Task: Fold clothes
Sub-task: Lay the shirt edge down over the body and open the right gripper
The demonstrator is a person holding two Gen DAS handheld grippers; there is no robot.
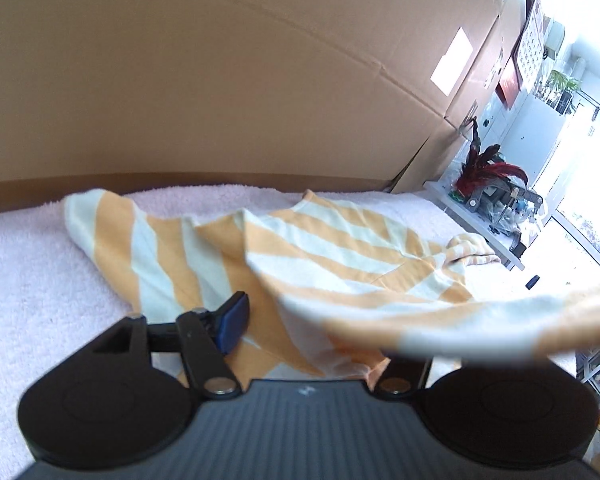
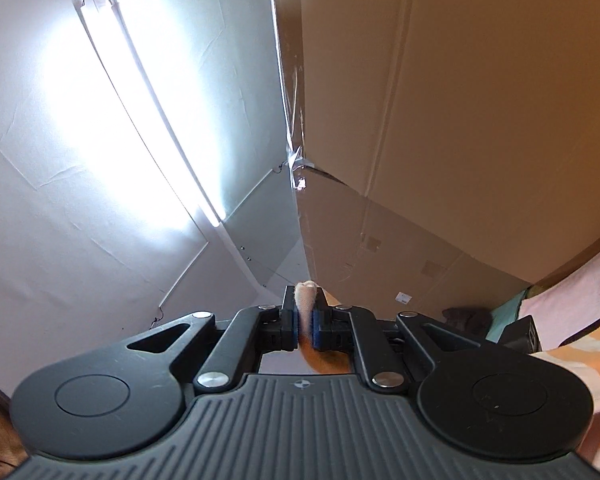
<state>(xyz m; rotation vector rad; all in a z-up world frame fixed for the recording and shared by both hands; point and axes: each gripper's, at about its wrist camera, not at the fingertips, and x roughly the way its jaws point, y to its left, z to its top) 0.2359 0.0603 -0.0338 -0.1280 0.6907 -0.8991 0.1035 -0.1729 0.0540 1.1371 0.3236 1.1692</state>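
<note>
An orange and pale striped garment lies spread and rumpled on a pink towel surface. One edge of it is lifted and stretches off to the right. My left gripper is low over the garment and open. Its left blue pad shows, while cloth covers the right finger. My right gripper points up toward the ceiling and is shut on a fold of the garment, with a pale tip poking out above the pads. More of the striped garment hangs at the right edge.
A wall of cardboard boxes stands right behind the towel. A white shelf with a red feathery item and clutter sits at the right by a bright window. A tube light is overhead, with cardboard beside it.
</note>
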